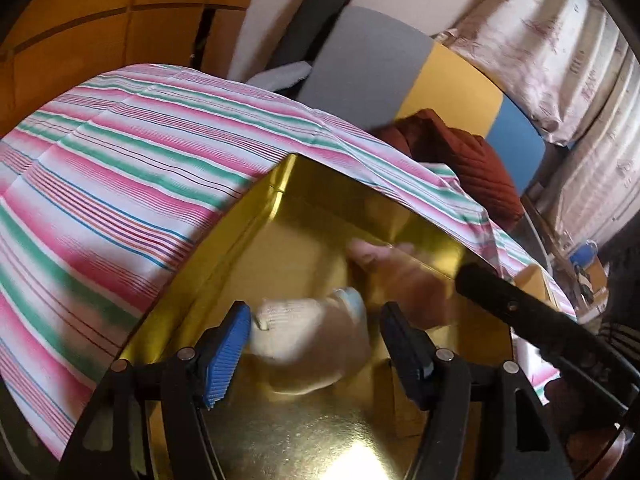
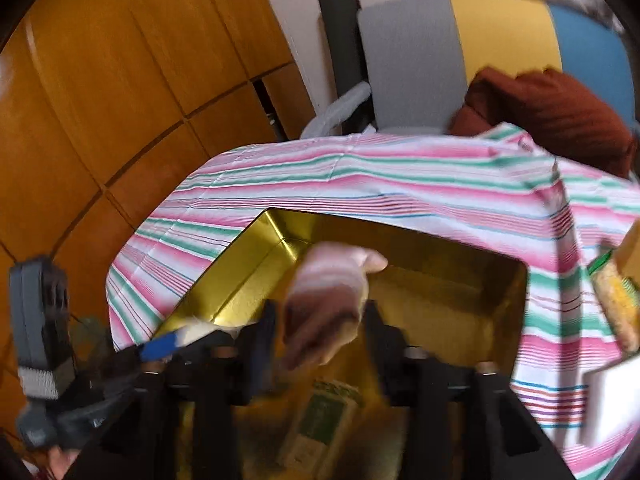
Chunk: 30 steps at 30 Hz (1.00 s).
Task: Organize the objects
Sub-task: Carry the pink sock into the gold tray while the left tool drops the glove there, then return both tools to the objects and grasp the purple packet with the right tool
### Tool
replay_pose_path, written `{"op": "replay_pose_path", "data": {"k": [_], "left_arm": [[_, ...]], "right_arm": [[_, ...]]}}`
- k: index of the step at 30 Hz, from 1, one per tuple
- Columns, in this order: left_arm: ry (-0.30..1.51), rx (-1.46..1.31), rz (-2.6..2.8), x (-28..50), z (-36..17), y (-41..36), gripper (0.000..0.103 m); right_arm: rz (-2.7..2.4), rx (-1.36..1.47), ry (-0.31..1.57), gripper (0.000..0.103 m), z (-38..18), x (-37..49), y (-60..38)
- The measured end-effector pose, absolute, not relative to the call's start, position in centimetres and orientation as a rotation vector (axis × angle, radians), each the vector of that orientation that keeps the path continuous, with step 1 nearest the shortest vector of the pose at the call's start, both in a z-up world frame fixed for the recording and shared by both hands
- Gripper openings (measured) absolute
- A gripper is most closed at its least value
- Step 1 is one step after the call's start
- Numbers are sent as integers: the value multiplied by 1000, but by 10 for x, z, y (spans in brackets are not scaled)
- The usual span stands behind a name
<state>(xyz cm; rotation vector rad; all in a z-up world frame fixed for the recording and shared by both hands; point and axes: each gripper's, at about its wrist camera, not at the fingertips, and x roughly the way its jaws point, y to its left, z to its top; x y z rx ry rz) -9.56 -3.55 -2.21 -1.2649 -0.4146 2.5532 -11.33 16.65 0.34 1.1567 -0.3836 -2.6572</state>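
An open gold tin (image 1: 240, 248) (image 2: 240, 272) sits on a striped tablecloth. Above its floor my left gripper (image 1: 316, 312) is open. A white sock (image 1: 304, 328) lies between its blue pads (image 1: 224, 352) and clears the right one. A pink striped sock (image 2: 332, 280) (image 1: 392, 268), blurred, hangs loose between the fingers of my open right gripper (image 2: 322, 308) over the tin. A green and white packet (image 2: 320, 420) lies in the tin below it. The left gripper (image 2: 168, 346) enters from the left in the right wrist view, with the white sock (image 2: 200, 330) at its tip.
The pink, green and white tablecloth (image 1: 120, 160) (image 2: 360, 184) covers the table around the tin. A red-brown quilted cushion (image 2: 560, 112) and a grey, yellow and blue panel (image 2: 416, 60) stand behind. Yellow packets (image 2: 616, 304) and a white box (image 2: 608, 400) lie at the right. Wooden panelling (image 2: 100, 80) is at the left.
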Motion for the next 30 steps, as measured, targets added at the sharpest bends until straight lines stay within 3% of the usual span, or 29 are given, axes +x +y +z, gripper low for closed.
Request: {"op": "replay_pose_path", "data": {"k": [1,11,20,30], "left_arm": [[-420,-1260,2556,-96,-21,-37,68],[-449,-1177,2570,-82,5,-32,68],[-332,-1101,2475,-60,20,12,68],[-152,-1036,2322,-22,28,74,68]], "right_arm": [[-2665,1151,-405,74,4,-114,167],[-2770,983,-415,84,24,-69,180],[-2909,894,-375,86,29,-21,208],[-3044,976,-535,86,8,22,286]]}}
